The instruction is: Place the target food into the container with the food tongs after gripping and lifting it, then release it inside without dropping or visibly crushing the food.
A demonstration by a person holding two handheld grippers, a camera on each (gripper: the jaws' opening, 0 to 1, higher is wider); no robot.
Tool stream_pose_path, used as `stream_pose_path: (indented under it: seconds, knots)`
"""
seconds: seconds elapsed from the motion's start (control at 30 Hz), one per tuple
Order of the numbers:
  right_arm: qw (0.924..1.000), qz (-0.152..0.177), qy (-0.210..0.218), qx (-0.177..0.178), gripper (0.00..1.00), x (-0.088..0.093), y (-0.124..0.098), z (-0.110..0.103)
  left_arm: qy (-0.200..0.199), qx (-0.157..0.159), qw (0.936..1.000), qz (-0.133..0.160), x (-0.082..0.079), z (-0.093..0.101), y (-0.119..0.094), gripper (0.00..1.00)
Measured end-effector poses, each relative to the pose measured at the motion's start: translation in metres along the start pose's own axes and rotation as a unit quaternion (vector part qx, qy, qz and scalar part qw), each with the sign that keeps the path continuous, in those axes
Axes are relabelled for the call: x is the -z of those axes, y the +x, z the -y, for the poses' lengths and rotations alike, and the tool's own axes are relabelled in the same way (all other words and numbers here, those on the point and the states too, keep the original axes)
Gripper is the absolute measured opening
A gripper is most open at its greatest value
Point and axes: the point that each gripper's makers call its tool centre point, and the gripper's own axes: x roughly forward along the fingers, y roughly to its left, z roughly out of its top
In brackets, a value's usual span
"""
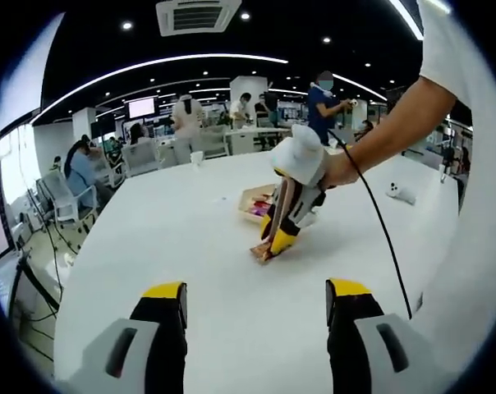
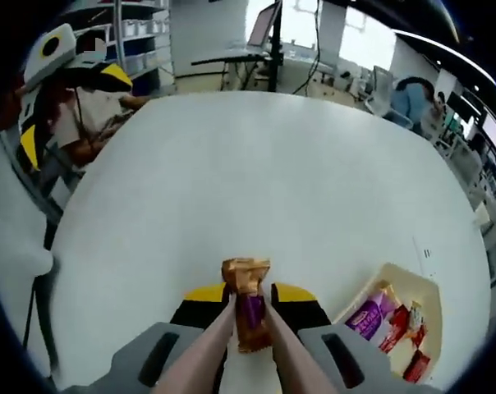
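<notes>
The snack packet (image 2: 246, 305) sits clamped between our right tongs (image 2: 248, 316), low over the white desk (image 2: 256, 172). Right of the tongs lies the container (image 2: 396, 316) holding other wrapped snacks, whose labels we cannot read. Our left tongs (image 1: 254, 300) hang open, empty.

counter (image 2: 231, 164): smooth white top with a soft sheen
snack packet (image 2: 248, 305): crinkled glossy foil-like wrapper, orange and purple, between the tongs at the right claw (image 2: 250, 297)
tongs (image 2: 205, 349): smooth matt arms, pinkish
container (image 2: 433, 291): pale matt tray right of that claw, holding glossy wrapped packets
</notes>
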Motion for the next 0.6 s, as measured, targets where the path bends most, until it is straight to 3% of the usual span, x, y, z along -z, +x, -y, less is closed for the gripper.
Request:
stream_pose_path:
  seconds: [0.23, 0.3, 0.33, 0.6]
  knots:
    - [0.9985, 0.018, 0.050, 0.014, 0.19, -0.003, -0.013, 0.000, 0.001, 0.003, 1.0000, -0.001, 0.002, -0.003, -0.006, 0.68]
    - [0.9967, 0.024, 0.076, 0.013, 0.19, -0.004, -0.017, -0.002, 0.005, 0.006, 1.0000, 0.002, -0.001, -0.004, -0.007, 0.68]
    - [0.9954, 0.035, 0.083, 0.030, 0.19, -0.005, -0.023, 0.003, 0.011, 0.009, 0.9999, 0.004, -0.004, -0.004, -0.008, 0.69]
    - [0.9848, 0.069, 0.144, 0.068, 0.19, -0.007, -0.054, 0.001, 0.039, 0.030, 0.9987, 0.012, -0.019, -0.007, -0.010, 0.70]
